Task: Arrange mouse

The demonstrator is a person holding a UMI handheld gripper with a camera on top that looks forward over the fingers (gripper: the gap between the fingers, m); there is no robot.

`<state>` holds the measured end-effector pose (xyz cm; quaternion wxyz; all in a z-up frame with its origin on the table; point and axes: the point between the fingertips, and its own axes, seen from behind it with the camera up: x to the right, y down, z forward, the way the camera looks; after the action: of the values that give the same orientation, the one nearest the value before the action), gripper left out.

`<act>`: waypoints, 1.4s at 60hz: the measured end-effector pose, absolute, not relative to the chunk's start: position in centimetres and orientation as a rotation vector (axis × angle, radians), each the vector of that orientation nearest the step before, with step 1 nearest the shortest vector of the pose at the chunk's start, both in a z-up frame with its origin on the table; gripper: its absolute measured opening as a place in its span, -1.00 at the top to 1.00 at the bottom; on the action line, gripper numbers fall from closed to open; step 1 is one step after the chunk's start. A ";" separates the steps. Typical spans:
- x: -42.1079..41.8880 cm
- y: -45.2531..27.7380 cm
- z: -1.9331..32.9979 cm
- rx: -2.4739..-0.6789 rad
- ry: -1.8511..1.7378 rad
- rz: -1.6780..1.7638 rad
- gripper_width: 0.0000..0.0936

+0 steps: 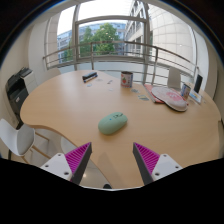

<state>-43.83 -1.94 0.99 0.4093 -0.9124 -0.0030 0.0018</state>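
Note:
A pale green mouse (113,122) lies on the light wooden table (70,105), a little beyond my fingers and roughly in line with the gap between them. My gripper (113,158) is open and empty, with its magenta pads (79,157) spread wide above the table's near edge. Nothing stands between the fingers.
At the far right of the table lie a laptop or papers (168,97) with a dark chair (197,84) behind. A small box (126,78) and a dark flat item (90,75) sit at the far edge. A black chair (16,95) and white seat (14,138) stand left. Windows lie behind.

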 end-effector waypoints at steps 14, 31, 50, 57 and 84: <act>-45.7 6.3 -1.6 -2.332 0.036 0.053 -0.82; -47.1 11.0 -1.6 -2.304 -0.061 0.002 -0.47; -48.8 12.1 -1.0 -2.297 -0.154 0.081 0.13; -48.5 14.3 4.5 -2.207 -0.175 0.152 0.16; -18.0 31.3 19.0 -1.921 0.041 -0.001 0.16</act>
<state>-17.99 31.27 19.02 0.5731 -0.8193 0.0176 -0.0006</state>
